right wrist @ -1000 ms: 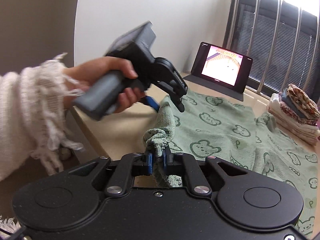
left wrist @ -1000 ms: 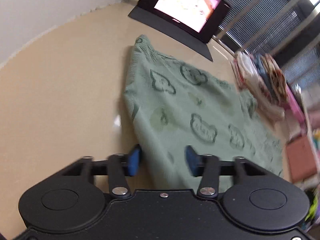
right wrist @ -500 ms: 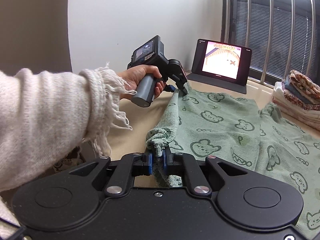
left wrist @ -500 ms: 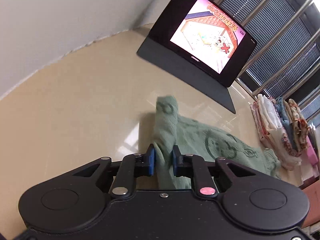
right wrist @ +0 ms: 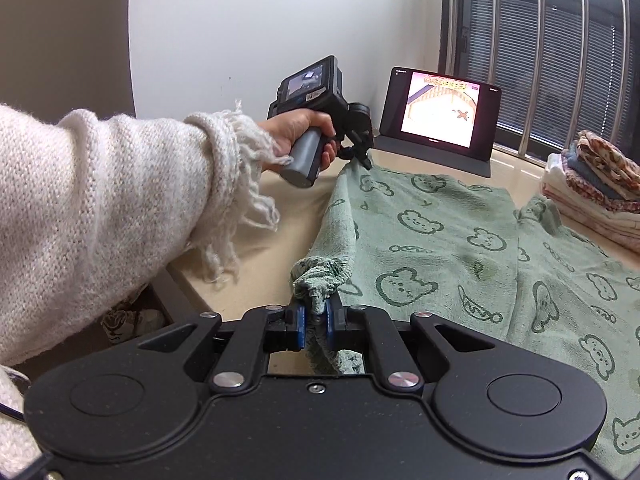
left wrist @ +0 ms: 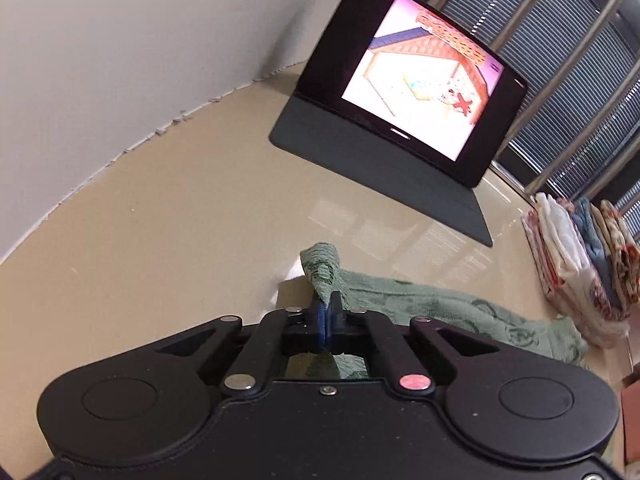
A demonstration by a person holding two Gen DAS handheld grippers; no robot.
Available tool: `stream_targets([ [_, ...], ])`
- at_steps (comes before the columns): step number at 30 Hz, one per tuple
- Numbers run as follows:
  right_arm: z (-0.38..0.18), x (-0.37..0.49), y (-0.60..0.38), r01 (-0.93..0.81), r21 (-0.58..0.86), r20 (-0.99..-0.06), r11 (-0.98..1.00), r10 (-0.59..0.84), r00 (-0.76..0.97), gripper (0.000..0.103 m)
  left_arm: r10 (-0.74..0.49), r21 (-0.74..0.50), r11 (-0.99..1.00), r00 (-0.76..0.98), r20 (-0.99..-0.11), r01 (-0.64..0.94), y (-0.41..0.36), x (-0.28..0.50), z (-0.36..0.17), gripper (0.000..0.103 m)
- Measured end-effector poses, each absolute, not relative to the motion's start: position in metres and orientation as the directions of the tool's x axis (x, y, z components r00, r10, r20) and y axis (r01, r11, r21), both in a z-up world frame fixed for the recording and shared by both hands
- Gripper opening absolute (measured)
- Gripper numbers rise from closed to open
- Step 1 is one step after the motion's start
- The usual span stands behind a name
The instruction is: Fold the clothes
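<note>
Green towel (right wrist: 440,240) corners pinched in both jaws; tablet (right wrist: 440,110), folded stack (right wrist: 592,184) beyond.

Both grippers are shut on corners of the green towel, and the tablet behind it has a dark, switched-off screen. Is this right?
Not quite: the tablet is switched on and shows a bright cartoon picture, as the right wrist view shows. The rest holds: the left gripper and the right gripper are each shut on a corner of the green towel.

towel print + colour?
Sage-green towel with darker green bear faces; clearest in the right wrist view.
</note>
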State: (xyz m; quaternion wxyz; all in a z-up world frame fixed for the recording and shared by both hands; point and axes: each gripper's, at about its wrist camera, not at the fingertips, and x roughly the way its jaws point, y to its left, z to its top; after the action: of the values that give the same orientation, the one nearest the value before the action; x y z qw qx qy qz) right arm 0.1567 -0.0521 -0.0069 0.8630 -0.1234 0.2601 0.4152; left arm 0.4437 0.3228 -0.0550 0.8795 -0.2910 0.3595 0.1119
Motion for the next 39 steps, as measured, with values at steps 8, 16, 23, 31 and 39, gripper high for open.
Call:
stream_targets([
  [8,-0.002,0.149,-0.080,-0.767,0.051,-0.540,0.640,0.663,0.518,0.008,-0.005,-0.470,0.752,0.709,-0.705,-0.462,0.334,0.423,-0.043,0.000],
  [16,-0.007,0.139,-0.079,-0.801,0.062,-0.529,0.595,0.700,0.479,0.008,0.073,-0.474,0.679,0.694,-0.717,-0.560,0.377,0.362,-0.030,0.000],
  [23,-0.006,0.135,-0.091,-0.819,0.214,-0.459,0.532,0.795,0.397,0.008,0.066,-0.504,0.711,0.760,-0.647,-0.491,0.357,0.356,0.039,0.000],
  [31,-0.011,0.135,-0.171,-0.635,0.456,-0.292,0.624,0.778,0.556,0.008,-0.018,-0.471,0.822,0.811,-0.585,-0.321,0.217,0.432,0.118,0.000],
  [39,-0.054,0.144,-0.261,-0.349,0.684,-0.241,0.641,0.650,0.721,0.008,-0.027,-0.304,0.921,0.736,-0.676,-0.246,0.016,0.531,0.089,0.000],
])
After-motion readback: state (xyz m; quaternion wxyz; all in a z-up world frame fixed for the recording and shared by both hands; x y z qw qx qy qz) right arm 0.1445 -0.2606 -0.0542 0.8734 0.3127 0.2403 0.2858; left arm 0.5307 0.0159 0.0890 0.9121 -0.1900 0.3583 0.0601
